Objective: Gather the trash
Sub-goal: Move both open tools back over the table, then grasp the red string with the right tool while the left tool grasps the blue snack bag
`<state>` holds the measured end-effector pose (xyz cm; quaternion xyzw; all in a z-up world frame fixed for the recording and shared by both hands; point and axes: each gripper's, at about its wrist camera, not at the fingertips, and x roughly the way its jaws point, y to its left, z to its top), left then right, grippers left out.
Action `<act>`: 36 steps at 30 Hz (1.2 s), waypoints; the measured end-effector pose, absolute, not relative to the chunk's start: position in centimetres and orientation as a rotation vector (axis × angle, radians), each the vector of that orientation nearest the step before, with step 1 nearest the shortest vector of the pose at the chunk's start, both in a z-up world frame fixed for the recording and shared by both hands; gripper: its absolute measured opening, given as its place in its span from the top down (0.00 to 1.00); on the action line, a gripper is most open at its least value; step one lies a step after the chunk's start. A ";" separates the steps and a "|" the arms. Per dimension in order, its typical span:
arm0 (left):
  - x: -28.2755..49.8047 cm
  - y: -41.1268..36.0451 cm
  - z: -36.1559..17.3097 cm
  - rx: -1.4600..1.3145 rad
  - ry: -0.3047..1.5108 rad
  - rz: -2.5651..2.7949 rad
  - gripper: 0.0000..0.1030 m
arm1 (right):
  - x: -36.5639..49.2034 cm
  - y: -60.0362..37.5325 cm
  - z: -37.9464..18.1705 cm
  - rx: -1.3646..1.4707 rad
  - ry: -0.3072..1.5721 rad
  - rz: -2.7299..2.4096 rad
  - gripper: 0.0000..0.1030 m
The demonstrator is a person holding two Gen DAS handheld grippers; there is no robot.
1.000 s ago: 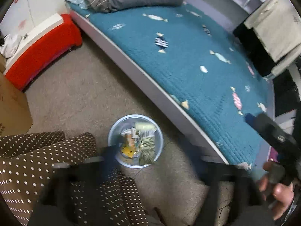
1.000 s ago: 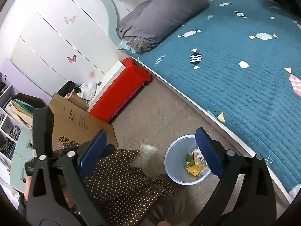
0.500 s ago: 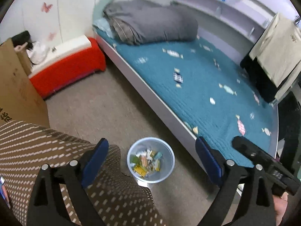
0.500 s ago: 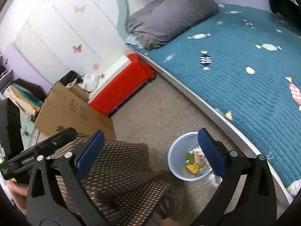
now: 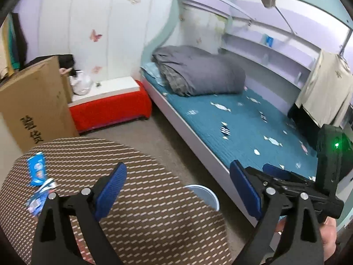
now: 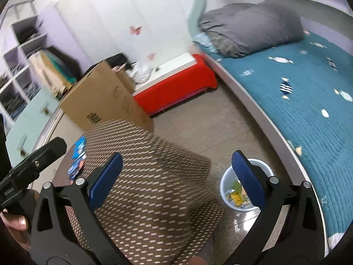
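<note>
I have both tools up over a round table (image 5: 141,201) with a brown cloth dotted in pale dashes. My left tool (image 5: 176,190) has its jaws spread wide and nothing between the blue pads. My right tool (image 6: 176,172) is just as wide open and holds nothing either. In the left wrist view the right tool shows at the right edge (image 5: 293,183), gripped by a hand (image 5: 328,236) low in the corner; in the right wrist view the left tool's black body pokes in from the left.

The trash still on the table is a pair of blue wrappers (image 5: 37,170) lying near the table's left edge, one flat packet and a crumpled one (image 5: 40,195) just beside it, nearer to me. From the right wrist view they sit at the far left edge of the table (image 6: 77,156), well apart from either tool.

The pale blue bin (image 6: 245,185) stands on the floor off the table's right edge, between the table and the bed (image 6: 308,101), and I can see yellow and green scraps inside it. From the left wrist view only its rim (image 5: 205,192) peeks past the table edge. A cardboard box (image 5: 35,101) and a red bench (image 5: 110,108) stand beyond the table's far edge.
</note>
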<state>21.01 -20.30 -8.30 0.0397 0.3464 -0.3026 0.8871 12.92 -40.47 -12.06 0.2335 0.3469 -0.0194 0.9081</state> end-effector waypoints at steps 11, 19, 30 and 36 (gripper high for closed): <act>19.7 -7.9 -9.4 0.047 0.696 -0.430 0.11 | 15.1 -28.5 -12.6 0.267 0.803 0.197 0.06; 19.2 1.3 -11.3 0.002 0.705 -0.270 0.11 | 15.4 -19.3 -14.2 0.096 0.875 0.404 0.06; 18.7 8.0 -14.6 -0.050 0.770 -0.147 0.11 | 16.5 -9.9 -18.4 -0.134 0.947 0.594 0.65; 19.5 7.4 -15.1 -0.027 0.771 -0.168 0.11 | 16.4 -9.6 -18.8 -0.187 0.935 0.581 0.94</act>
